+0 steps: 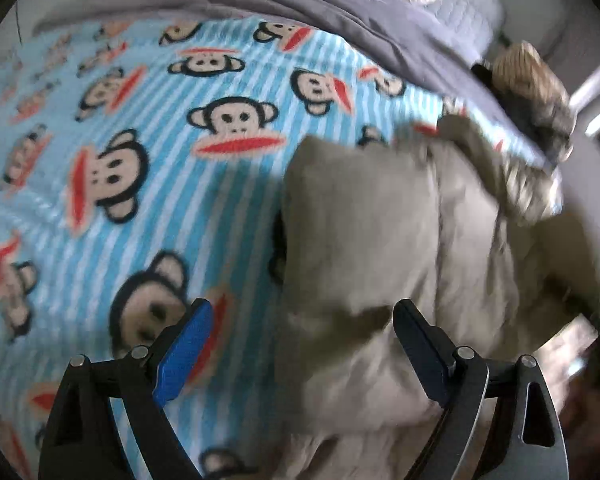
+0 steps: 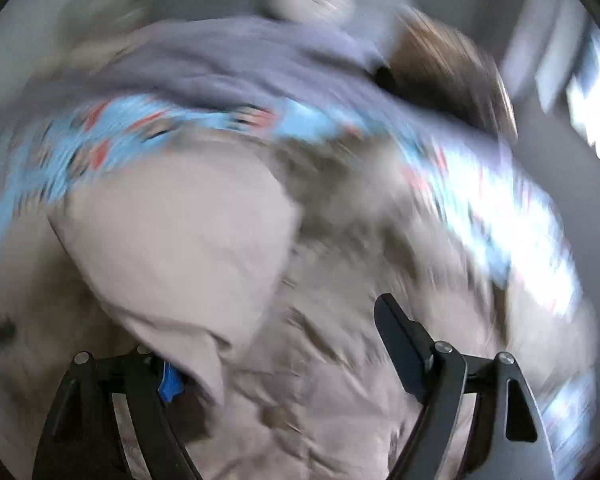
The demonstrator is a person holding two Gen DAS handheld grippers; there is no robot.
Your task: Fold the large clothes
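The beige coat [image 1: 380, 240], heaped at lower right of the frame on the blanket [image 1: 140, 140], looks bulky, soft and light, best pinched at a hem or cuff; the left gripper [image 1: 300, 332] and right gripper [image 2: 276, 344] gape wide, gripping nothing.

Matt beige cloth coat [image 1: 364, 240]; fleecy printed blanket [image 1: 148, 168].
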